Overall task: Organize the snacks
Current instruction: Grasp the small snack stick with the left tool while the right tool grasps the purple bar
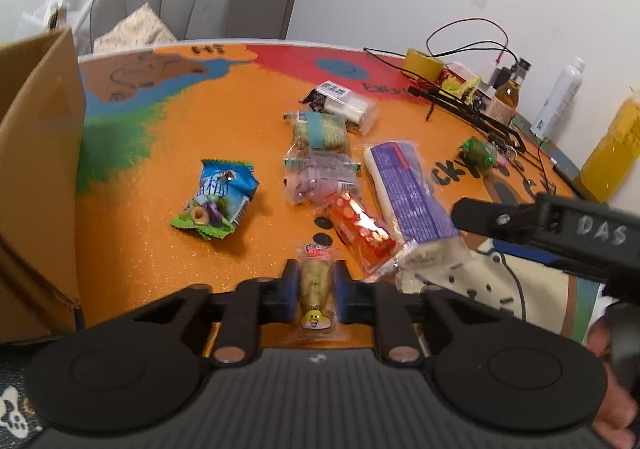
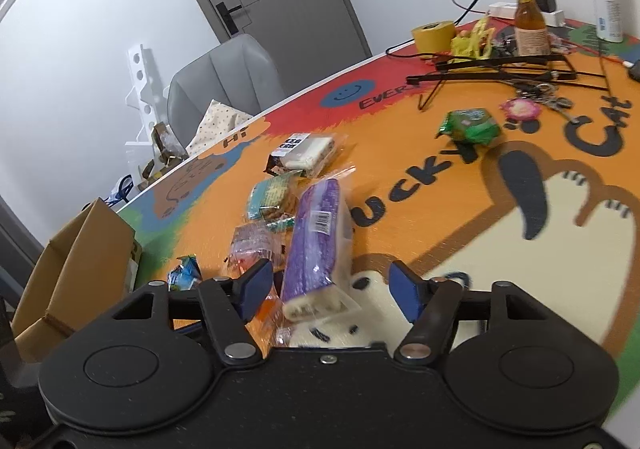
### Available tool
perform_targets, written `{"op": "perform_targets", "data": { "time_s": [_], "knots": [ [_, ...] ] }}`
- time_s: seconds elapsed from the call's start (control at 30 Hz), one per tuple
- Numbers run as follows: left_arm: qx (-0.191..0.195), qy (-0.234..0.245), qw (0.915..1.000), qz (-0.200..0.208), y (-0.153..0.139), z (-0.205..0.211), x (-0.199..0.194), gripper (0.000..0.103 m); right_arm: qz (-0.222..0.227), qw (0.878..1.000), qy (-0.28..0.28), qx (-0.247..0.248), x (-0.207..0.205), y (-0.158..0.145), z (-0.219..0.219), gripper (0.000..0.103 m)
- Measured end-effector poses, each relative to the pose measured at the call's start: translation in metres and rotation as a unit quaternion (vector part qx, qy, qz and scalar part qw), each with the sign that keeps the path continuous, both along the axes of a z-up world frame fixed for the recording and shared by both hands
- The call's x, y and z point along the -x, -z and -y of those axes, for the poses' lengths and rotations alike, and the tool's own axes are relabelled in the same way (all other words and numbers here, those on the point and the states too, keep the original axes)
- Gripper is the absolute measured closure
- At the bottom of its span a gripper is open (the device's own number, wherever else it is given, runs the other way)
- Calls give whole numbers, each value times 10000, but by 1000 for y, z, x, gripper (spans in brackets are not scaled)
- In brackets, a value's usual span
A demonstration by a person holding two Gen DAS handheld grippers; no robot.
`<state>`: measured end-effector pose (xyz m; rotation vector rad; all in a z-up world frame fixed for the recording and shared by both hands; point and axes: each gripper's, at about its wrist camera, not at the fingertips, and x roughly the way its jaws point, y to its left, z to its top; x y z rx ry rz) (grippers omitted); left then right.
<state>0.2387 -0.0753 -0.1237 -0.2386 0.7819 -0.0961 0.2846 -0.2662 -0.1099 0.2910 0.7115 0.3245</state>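
The left gripper [image 1: 316,291] has its jaws clenched on a small yellow-green snack stick [image 1: 316,289], which lies lengthwise between the blue pads, its long axis running straight ahead from the jaws and its cartoon end toward the camera. That hand already has its item; the cardboard box [image 1: 36,177] stands well off to the left of these jaws, the likely place to carry it.

The right gripper [image 2: 332,289] has its jaws released, standing apart with the near end of the long purple packet [image 2: 316,241] between them, no pad pressing on it. The packet's long axis runs ahead from the jaws and slightly to the left, so the jaws straddle its narrow width rather than its length. It sits closer to the left pad than the right.

Beyond it on the bench [image 2: 400,153] lie the other wrapped snacks, and a green packet [image 2: 470,125] sits apart to the right.
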Motion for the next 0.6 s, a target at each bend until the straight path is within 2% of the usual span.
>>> {"op": "perform_targets", "data": {
  "time_s": [0.1,0.17,0.3,0.4,0.6],
  "knots": [
    [-62,-119,9999,100,-1,-6,-3,87,9,9999,-1,148,-8,7,-9,42],
    [-26,-155,9998,145,-1,-11,-5,87,-55,9995,-18,298,-14,12,-14,49],
    [-1,-143,9998,130,2,-14,-12,87,-99,9998,-151,92,-18,17,-9,69],
    [-26,-48,9999,130,2,-9,-16,87,-233,9996,-127,6,-14,13,-1,77],
    [-46,78,9998,164,3,2,-17,87,-258,9995,41,157,14,10,24,78]
  ]
}}
